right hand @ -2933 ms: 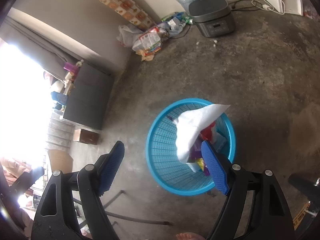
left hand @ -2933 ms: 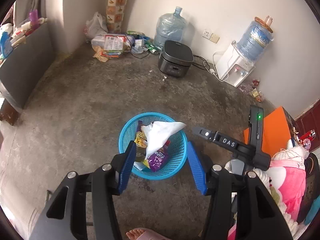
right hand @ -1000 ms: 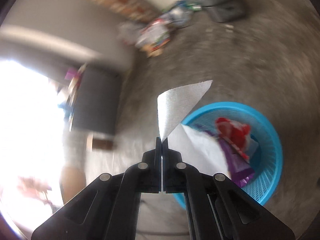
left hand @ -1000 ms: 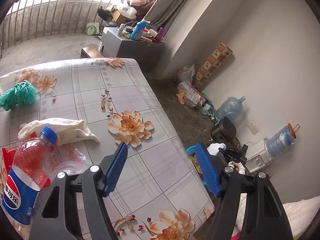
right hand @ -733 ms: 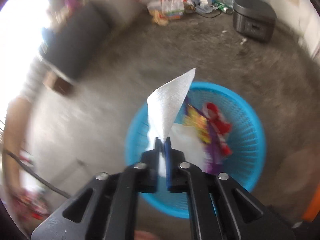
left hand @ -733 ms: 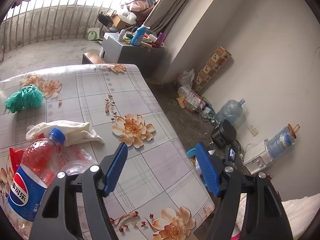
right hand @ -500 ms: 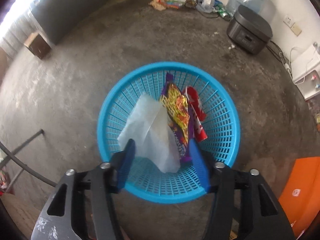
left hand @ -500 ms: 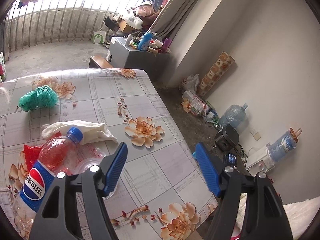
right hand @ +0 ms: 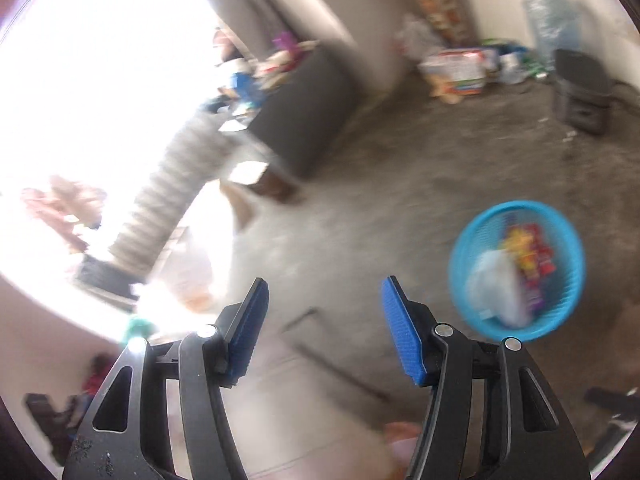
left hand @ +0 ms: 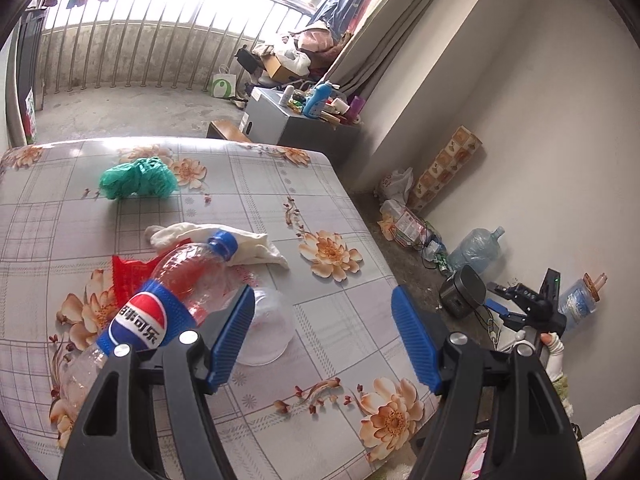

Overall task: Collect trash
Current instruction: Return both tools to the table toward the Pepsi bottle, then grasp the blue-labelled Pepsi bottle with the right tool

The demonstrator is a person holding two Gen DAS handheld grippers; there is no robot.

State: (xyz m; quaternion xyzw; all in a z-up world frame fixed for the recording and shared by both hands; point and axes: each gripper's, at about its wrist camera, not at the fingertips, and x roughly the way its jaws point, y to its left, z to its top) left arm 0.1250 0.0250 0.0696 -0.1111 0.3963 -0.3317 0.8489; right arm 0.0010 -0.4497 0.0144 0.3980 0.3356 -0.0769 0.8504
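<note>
My left gripper (left hand: 323,295) hangs open over the flowered table (left hand: 248,184), with nothing between its fingers. Just left of its left finger lies a clear plastic cup (left hand: 268,328). Beside that is a Pepsi bottle (left hand: 168,296) on a red wrapper (left hand: 130,274). A white cloth (left hand: 248,242) lies behind the bottle, and a crumpled green bag (left hand: 136,180) sits farther back. My right gripper (right hand: 324,284) is open and empty over the floor; the view is blurred. The blue basket (right hand: 460,248) stands to its right, holding a white tissue (right hand: 492,284) and bright wrappers (right hand: 528,256).
The table's right edge drops to a concrete floor. By the wall there are a black cooker (left hand: 462,292), a water jug (left hand: 476,248) and loose packets. A grey cabinet (left hand: 288,124) with bottles stands beyond the table. The right gripper (left hand: 508,306) shows past the table's edge.
My right gripper opened and dropped the white tissue into the basket, then swung away to the left. My left gripper slid along over the table, so the bottle and cloth now sit nearer the middle.
</note>
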